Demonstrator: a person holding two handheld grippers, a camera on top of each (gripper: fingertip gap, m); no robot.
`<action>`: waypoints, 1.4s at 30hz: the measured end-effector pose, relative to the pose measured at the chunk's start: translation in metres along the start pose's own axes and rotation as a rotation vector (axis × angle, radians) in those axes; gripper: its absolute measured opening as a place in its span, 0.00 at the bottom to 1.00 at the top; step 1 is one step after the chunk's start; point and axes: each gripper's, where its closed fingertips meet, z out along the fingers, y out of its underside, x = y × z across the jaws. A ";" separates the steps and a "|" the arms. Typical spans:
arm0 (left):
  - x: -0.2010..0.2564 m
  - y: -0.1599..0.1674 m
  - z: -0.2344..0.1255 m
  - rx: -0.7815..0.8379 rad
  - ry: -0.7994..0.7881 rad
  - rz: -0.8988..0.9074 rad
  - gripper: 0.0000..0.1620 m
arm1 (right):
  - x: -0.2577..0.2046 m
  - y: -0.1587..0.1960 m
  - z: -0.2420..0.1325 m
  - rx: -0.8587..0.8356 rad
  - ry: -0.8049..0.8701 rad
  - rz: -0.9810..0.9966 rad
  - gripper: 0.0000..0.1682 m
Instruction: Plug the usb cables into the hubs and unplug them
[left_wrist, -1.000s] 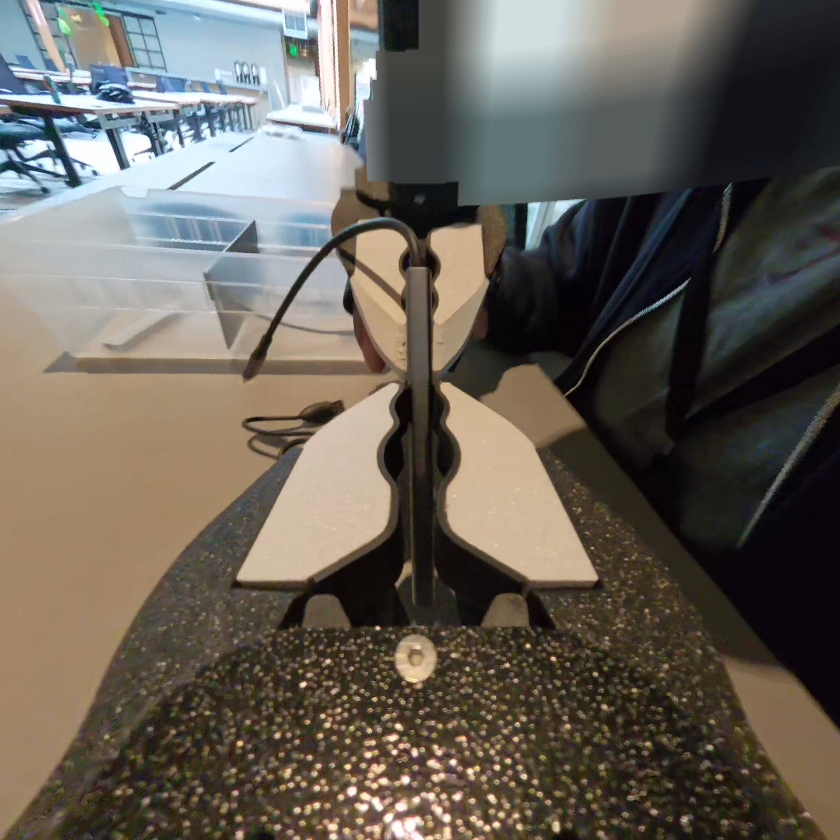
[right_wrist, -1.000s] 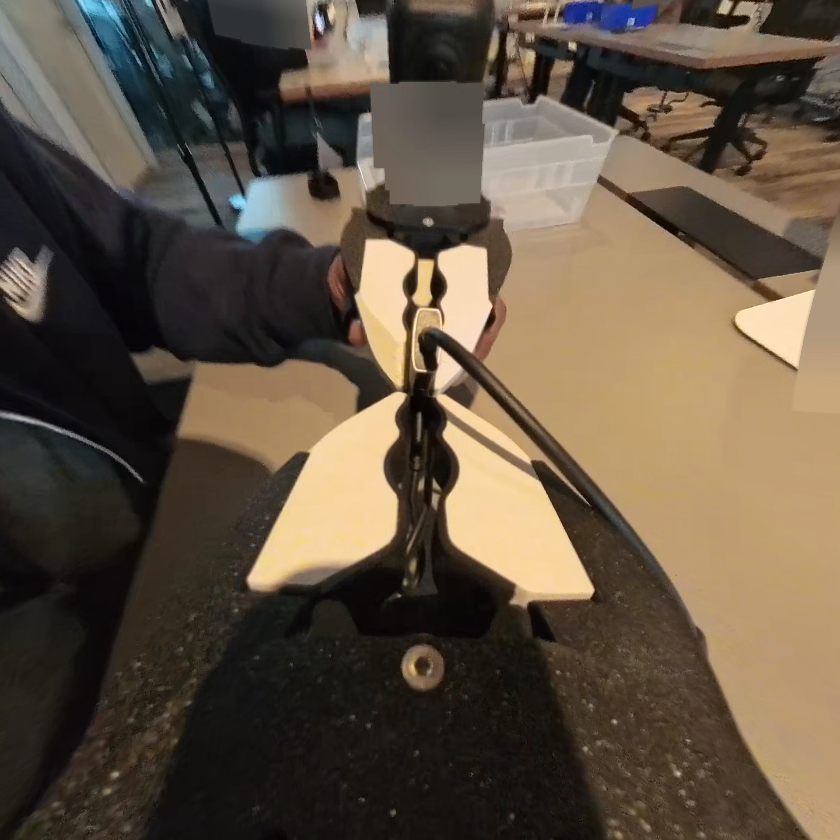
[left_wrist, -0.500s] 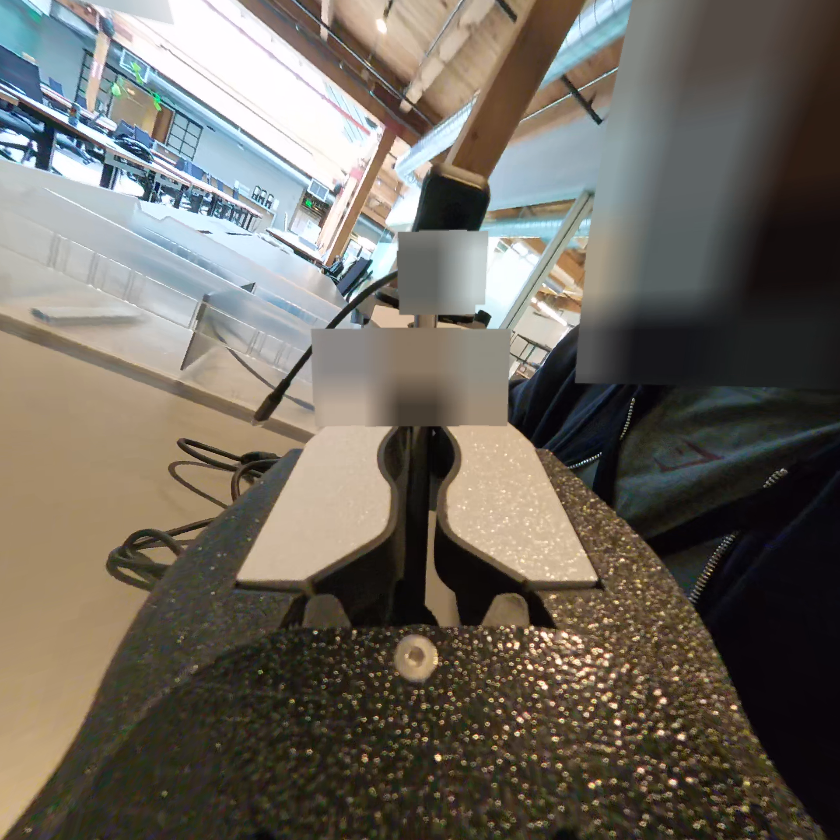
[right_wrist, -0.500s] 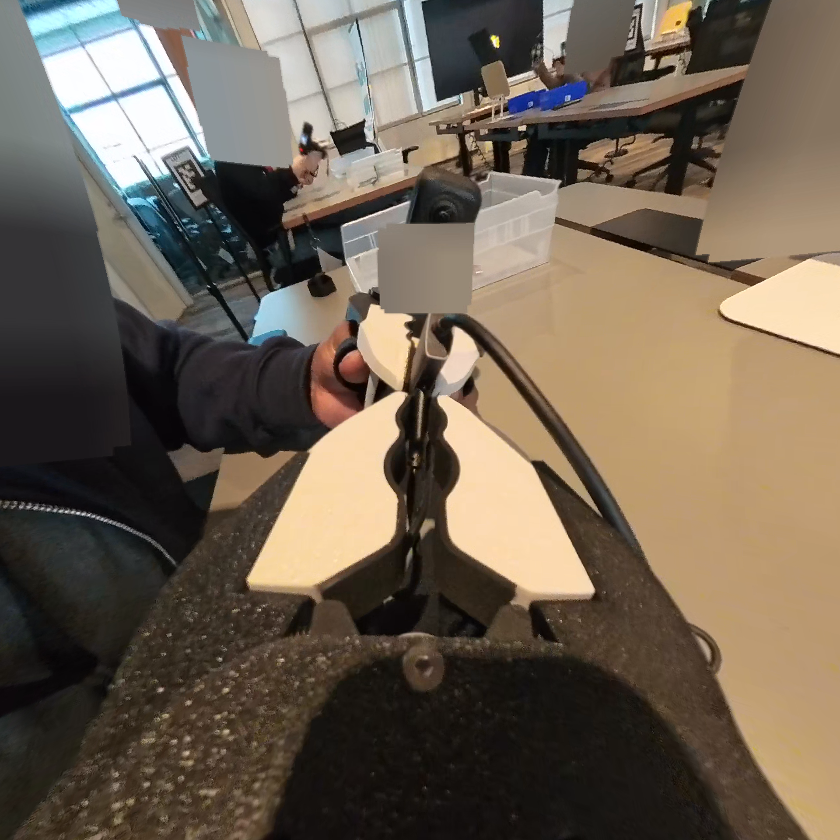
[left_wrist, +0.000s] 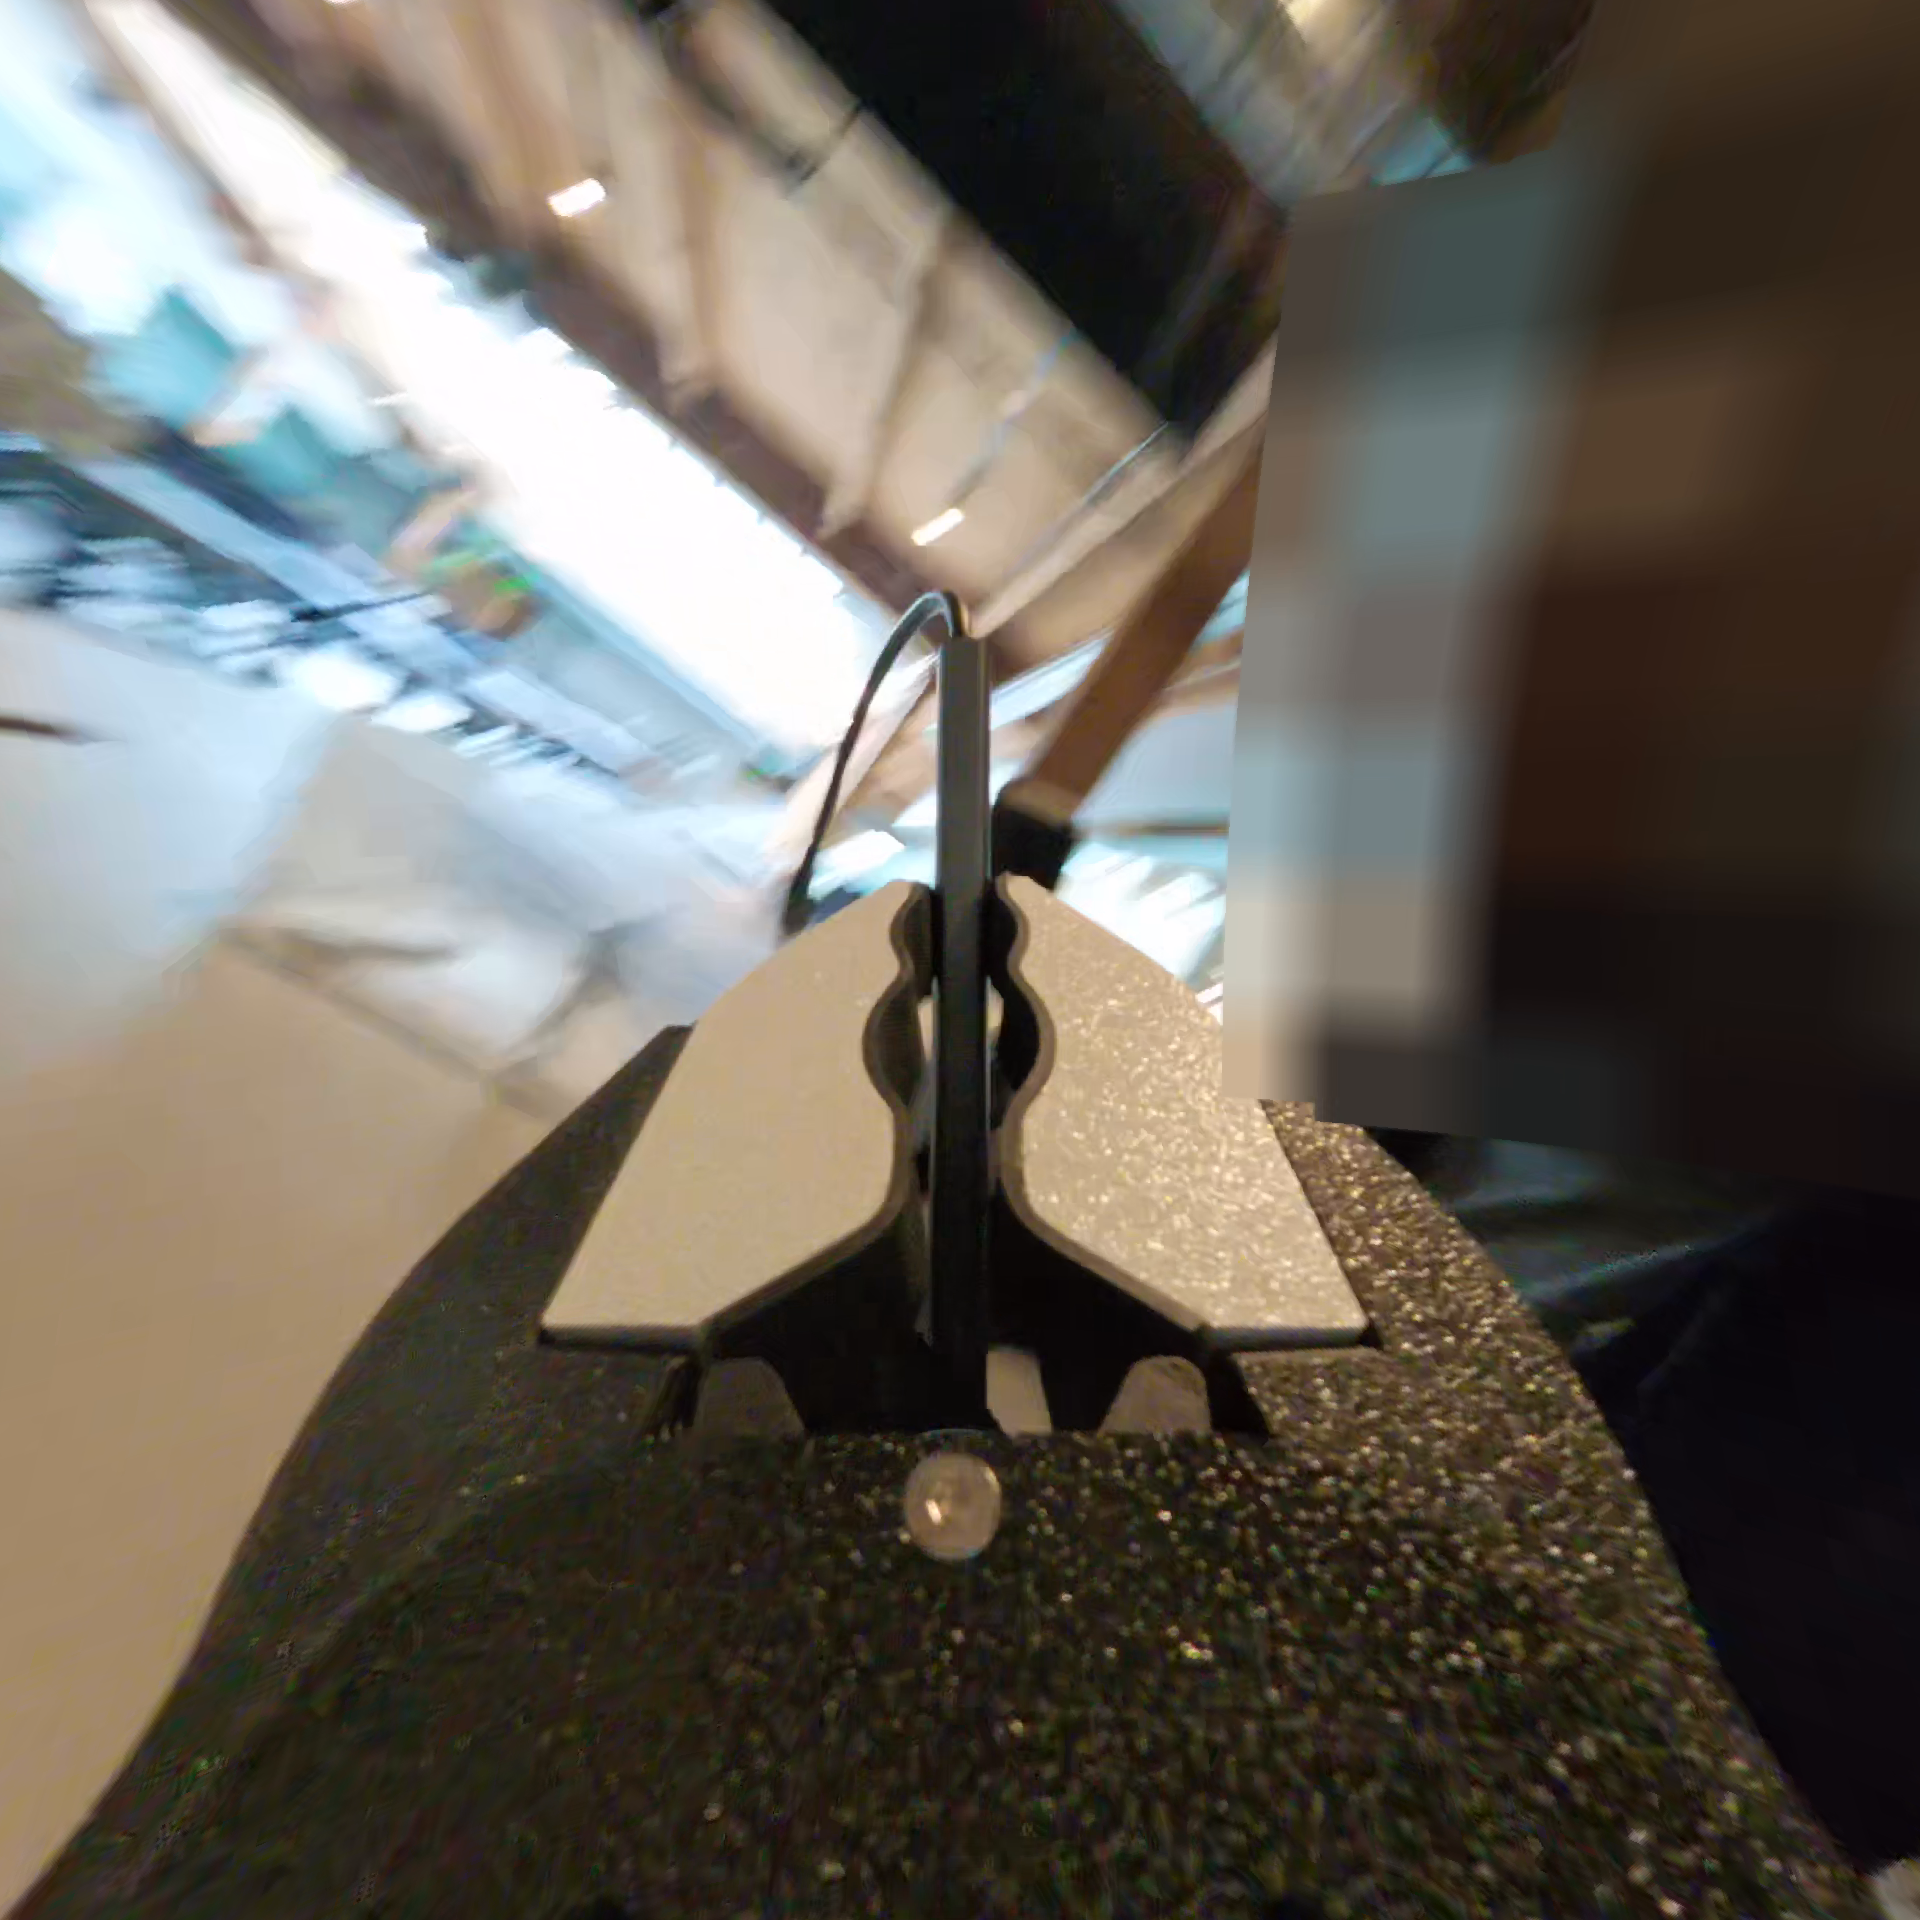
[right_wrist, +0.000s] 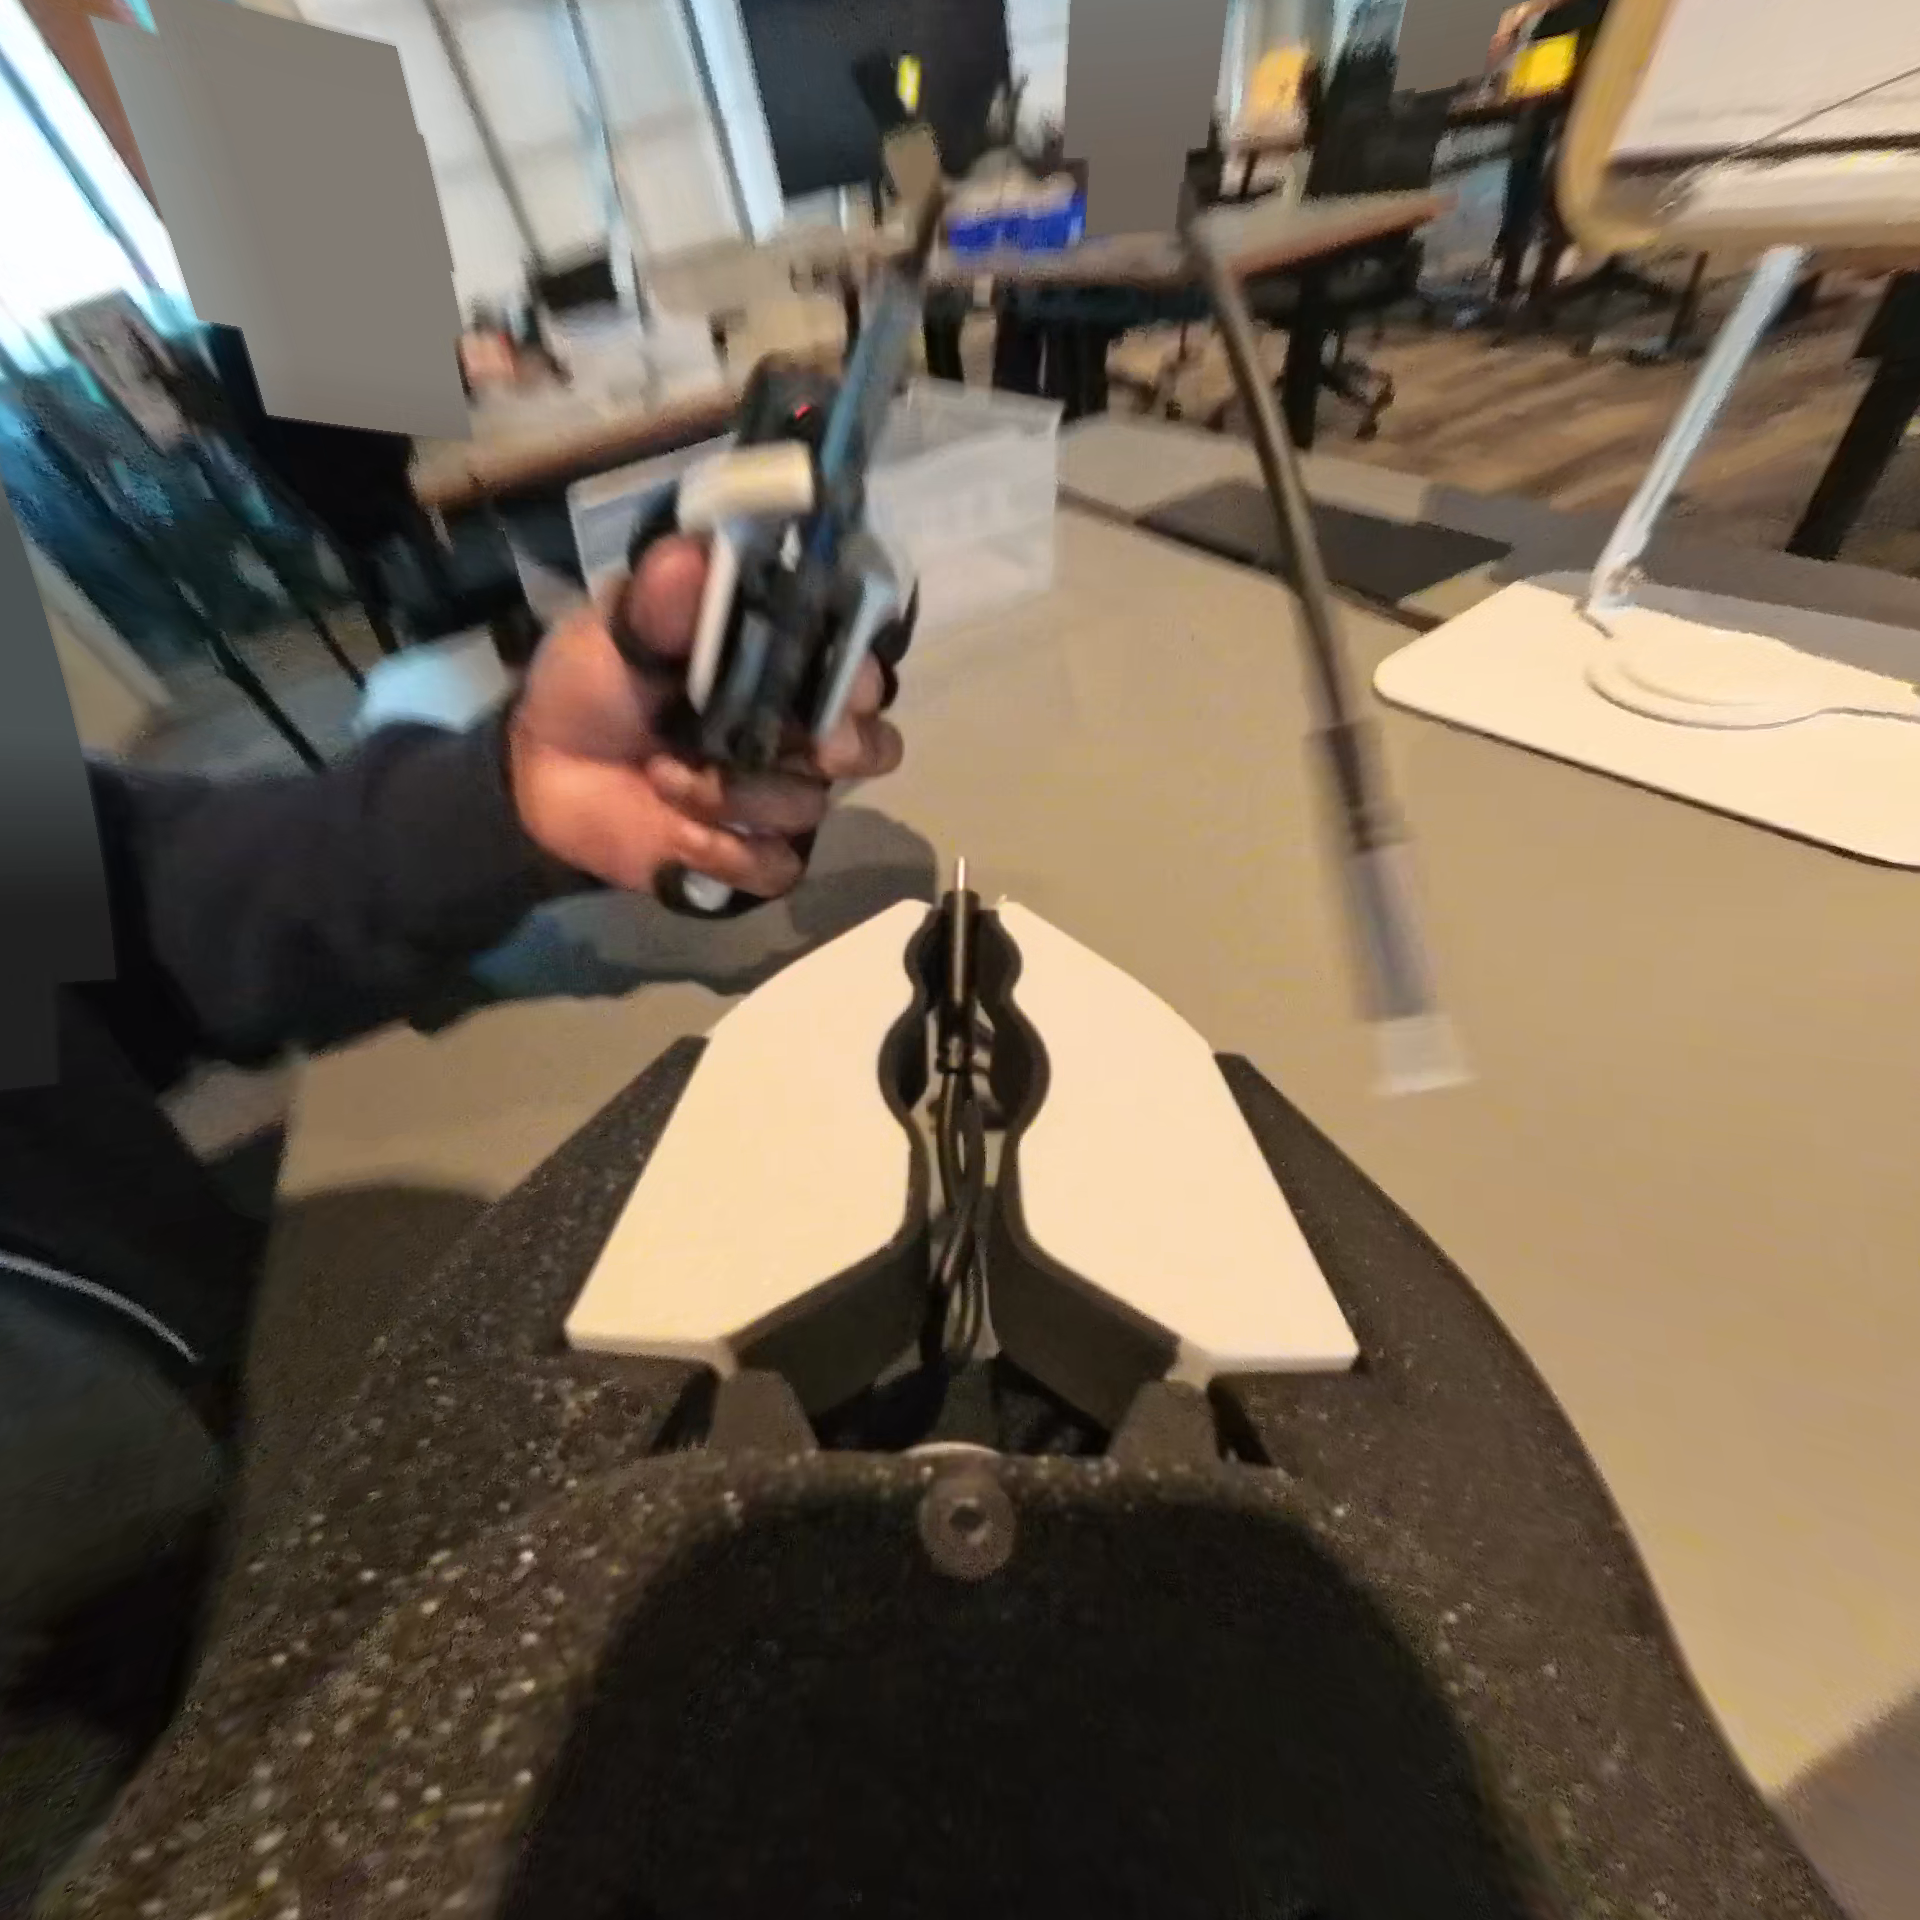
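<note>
My left gripper (left_wrist: 961, 894) is shut on a thin dark hub (left_wrist: 961, 790), seen edge-on and sticking up past the fingertips. The hub's thin cable (left_wrist: 862, 717) curves down to the left. This view is blurred and tilted up toward the ceiling. My right gripper (right_wrist: 961, 906) is shut on a black usb cable (right_wrist: 961, 1174); its thin metal plug tip (right_wrist: 961, 878) pokes out free in the air. In the right wrist view the left gripper (right_wrist: 790, 582) is up and to the left in a hand, apart from the plug. The hub's own cable (right_wrist: 1340, 748) dangles to the right.
The beige table (right_wrist: 1558, 1299) spreads below the right gripper. A clear plastic bin (right_wrist: 977, 499) stands behind the left gripper. A white stand on a white pad (right_wrist: 1683, 707) is at the right. The person's dark sleeve (right_wrist: 312, 883) is at the left.
The grippers were tip to tip with the plug at the hub. Now they are apart; the left gripper has swung up and left with the hub, and the hub's cable swings loose.
</note>
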 end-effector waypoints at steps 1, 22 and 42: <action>-0.011 0.000 -0.010 -0.094 -0.123 0.114 0.06 | 0.004 -0.006 -0.004 0.037 -0.005 0.040 0.03; -0.045 0.019 -0.020 -0.221 -0.265 0.209 0.06 | 0.017 -0.154 -0.196 0.528 0.209 -0.262 0.03; -0.042 0.023 -0.016 -0.243 -0.266 0.208 0.06 | 0.017 -0.332 -0.295 0.589 0.522 -0.651 0.04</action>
